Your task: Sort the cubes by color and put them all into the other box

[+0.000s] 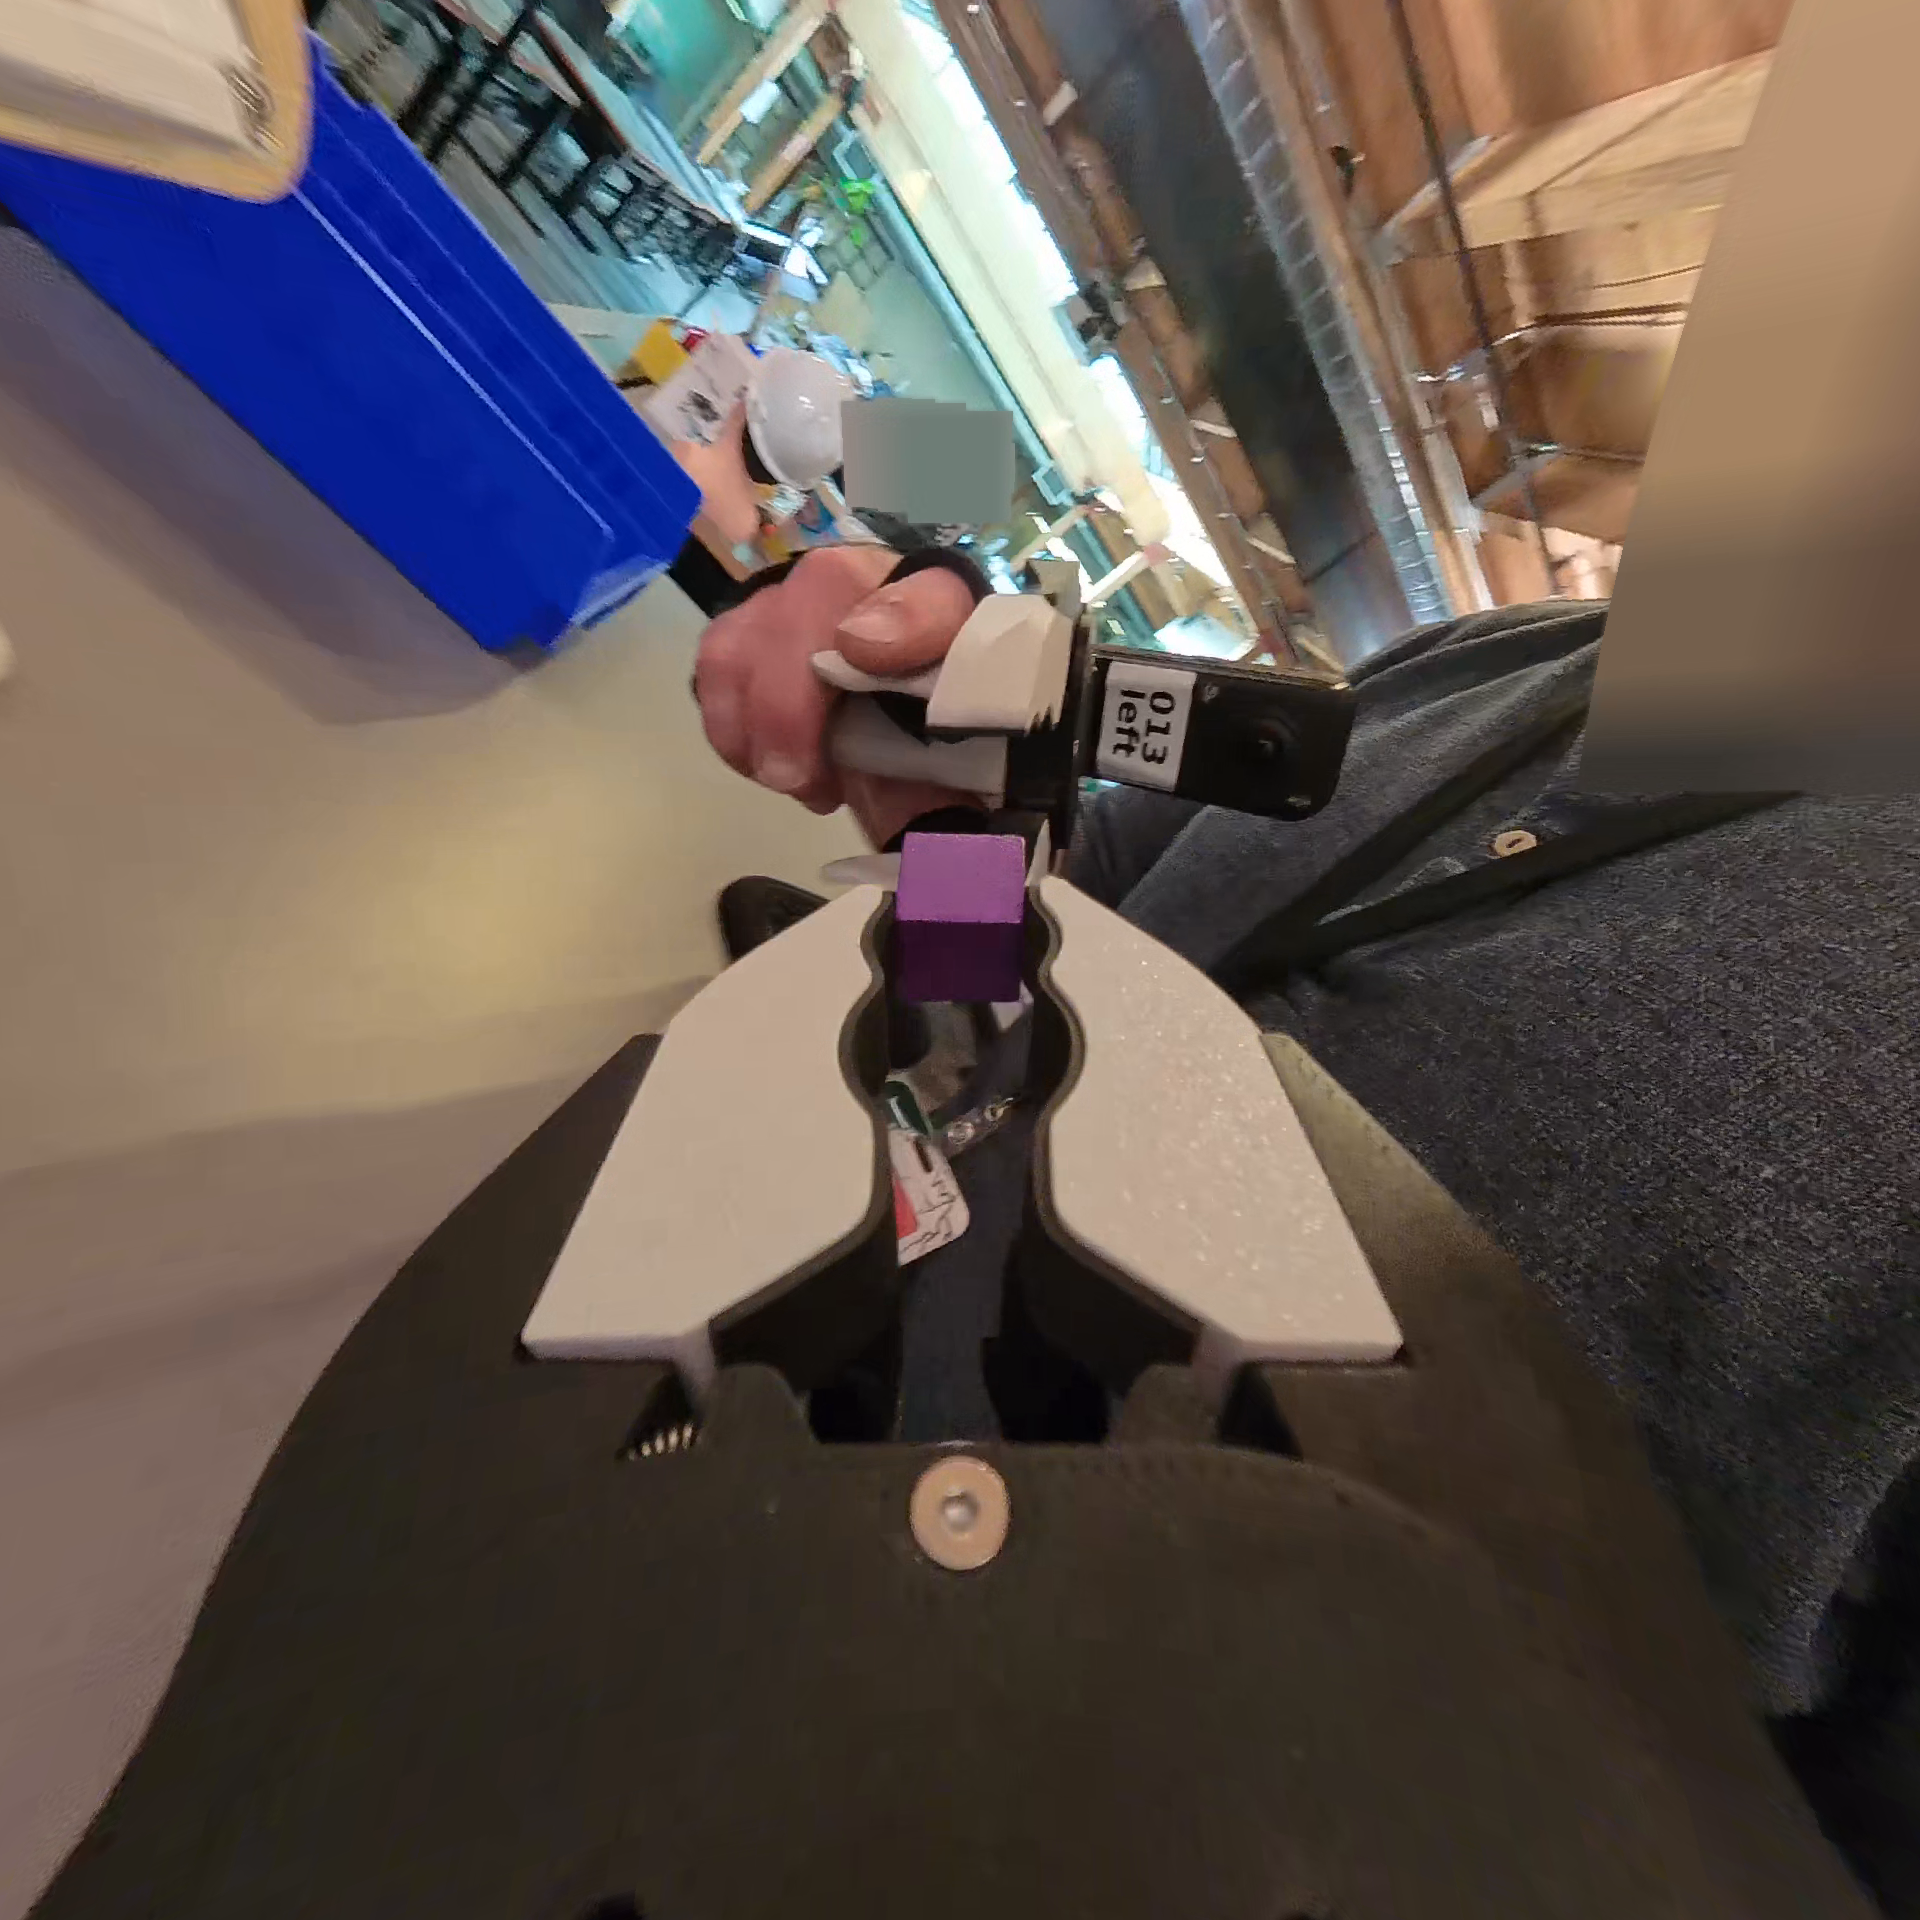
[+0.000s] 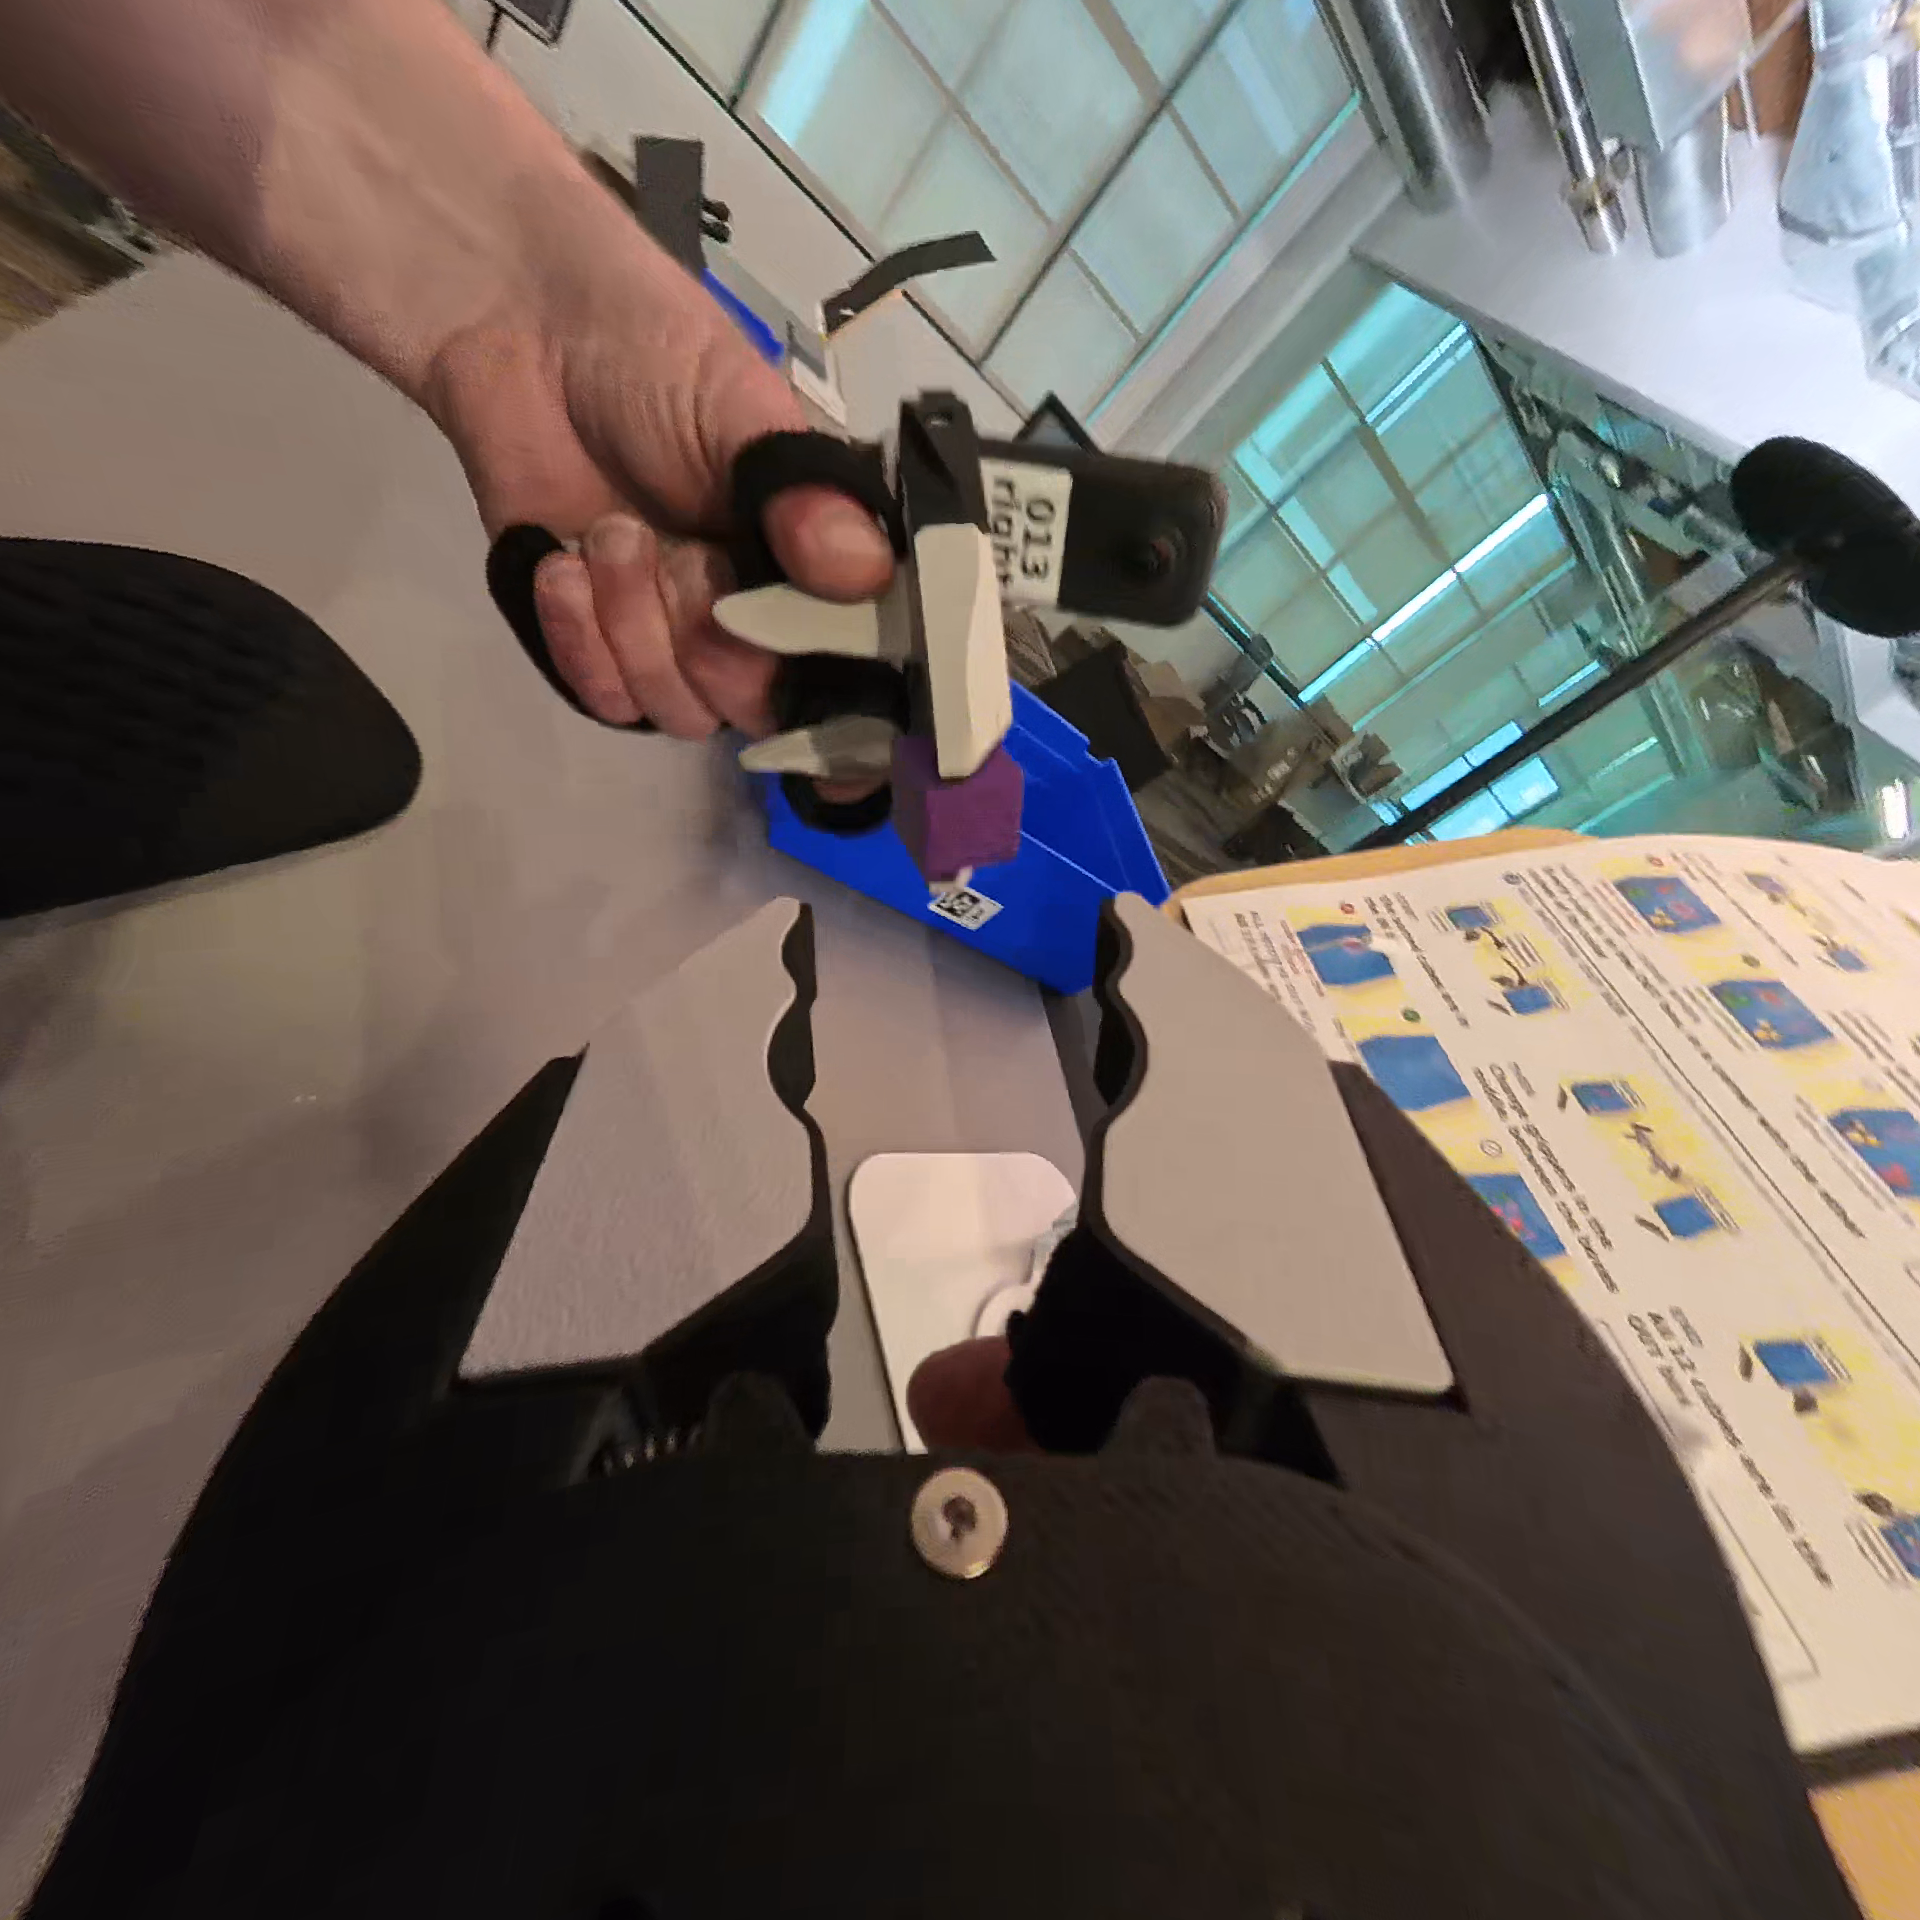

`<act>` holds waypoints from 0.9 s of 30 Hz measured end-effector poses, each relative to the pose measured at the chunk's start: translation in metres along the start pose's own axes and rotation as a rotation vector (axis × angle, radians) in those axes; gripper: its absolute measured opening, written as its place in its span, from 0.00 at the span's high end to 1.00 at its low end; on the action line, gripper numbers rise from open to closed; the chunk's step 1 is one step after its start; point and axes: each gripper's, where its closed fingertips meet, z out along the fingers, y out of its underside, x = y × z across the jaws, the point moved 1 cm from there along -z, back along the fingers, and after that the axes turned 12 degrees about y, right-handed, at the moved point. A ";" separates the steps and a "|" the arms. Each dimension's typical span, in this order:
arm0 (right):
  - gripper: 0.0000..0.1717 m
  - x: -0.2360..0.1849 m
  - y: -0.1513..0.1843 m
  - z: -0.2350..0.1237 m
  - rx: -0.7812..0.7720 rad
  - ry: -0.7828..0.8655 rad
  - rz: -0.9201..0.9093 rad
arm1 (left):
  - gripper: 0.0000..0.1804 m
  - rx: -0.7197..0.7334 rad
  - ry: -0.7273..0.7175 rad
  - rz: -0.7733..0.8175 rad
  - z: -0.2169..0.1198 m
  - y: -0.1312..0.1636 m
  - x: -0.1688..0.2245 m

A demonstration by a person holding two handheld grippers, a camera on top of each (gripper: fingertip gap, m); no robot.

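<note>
The left gripper (image 1: 958,914) was closed on a purple cube (image 1: 961,914), both white pads pressed against the cube's sides near the fingertips, the whole thing lifted well above the pale table (image 1: 260,987). The right gripper (image 2: 951,935) stood wide open with bare jaws, facing the left one from close by. A blue box (image 2: 1049,894) sat on the table beyond the cube, just beside an instruction sheet (image 2: 1621,1143) at the right.
</note>
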 end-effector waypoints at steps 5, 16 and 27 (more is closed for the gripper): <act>0.74 -0.017 -0.002 -0.005 -0.005 -0.036 0.004 | 0.87 -0.027 0.094 -0.063 0.028 0.017 -0.001; 0.87 -0.007 0.003 -0.038 -0.039 0.034 0.137 | 0.86 0.076 0.232 -0.143 0.044 0.013 -0.006; 0.87 0.176 0.213 -0.210 -0.700 0.630 0.253 | 1.00 0.150 0.104 -0.092 0.014 0.008 -0.017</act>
